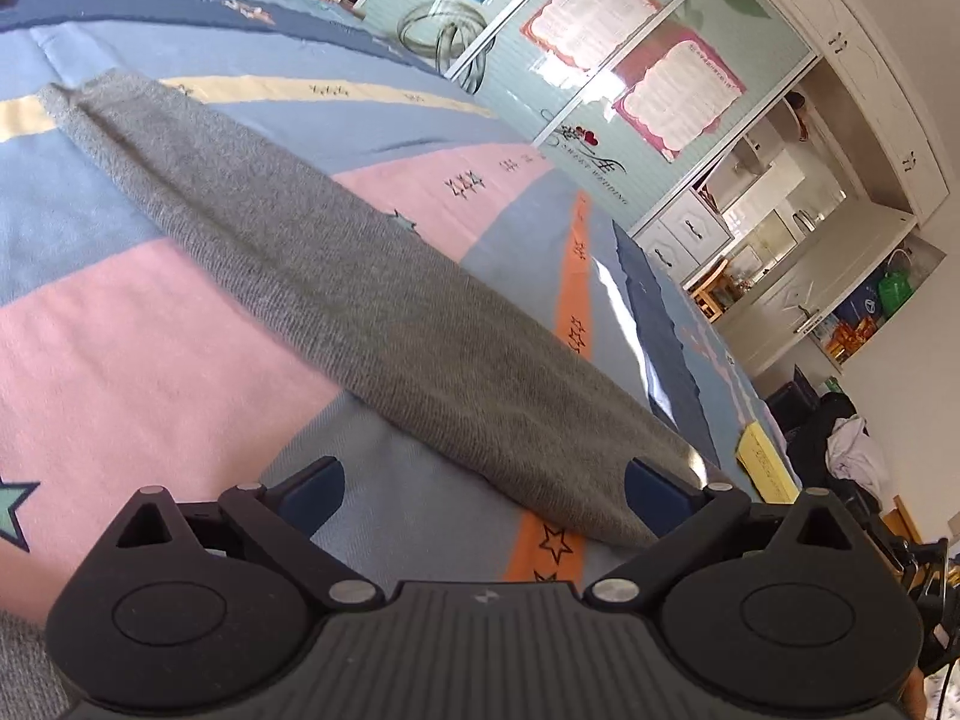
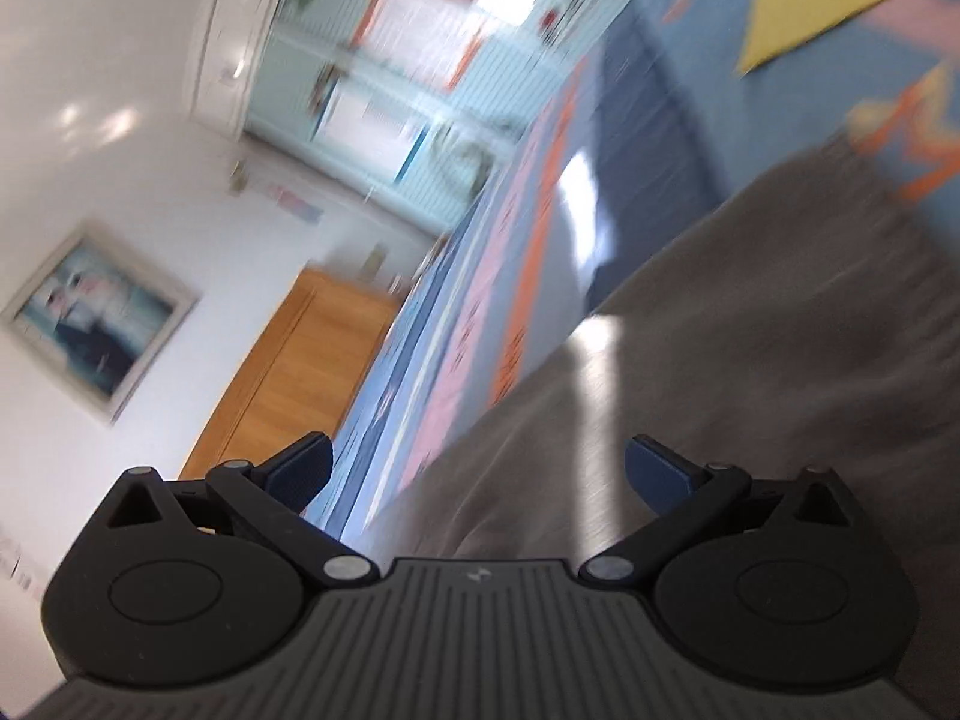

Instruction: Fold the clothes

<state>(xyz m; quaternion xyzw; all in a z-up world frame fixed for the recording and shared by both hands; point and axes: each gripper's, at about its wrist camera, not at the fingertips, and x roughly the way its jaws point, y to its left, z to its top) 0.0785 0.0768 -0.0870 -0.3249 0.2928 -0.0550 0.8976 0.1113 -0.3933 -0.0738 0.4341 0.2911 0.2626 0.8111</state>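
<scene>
Blue, pink and orange bands patterned with small stars cover the bedspread point(image 1: 180, 312), which fills most of the left wrist view and runs off toward a pale green wall hung with pink-framed posters point(image 1: 678, 90). White cabinets point(image 1: 840, 42) stand at the far right of that view. Across the bedspread lies the grey knitted garment point(image 1: 312, 252), folded into a long narrow strip that runs diagonally from the upper left down to the lower right, flat on the cover. A yellow sheet point(image 1: 765, 462) rests on the bed near the strip's lower end.

Left gripper point(image 1: 485, 495) hovers just above the bedspread with its jaws spread wide; the garment's near end lies beside its right finger, and nothing is gripped.

Right gripper point(image 2: 477, 474) also stands wide apart and empty. Its view is blurred, with grey fabric point(image 2: 750, 360) spread under and ahead of it and a wooden cupboard point(image 2: 288, 372) against the white wall.
</scene>
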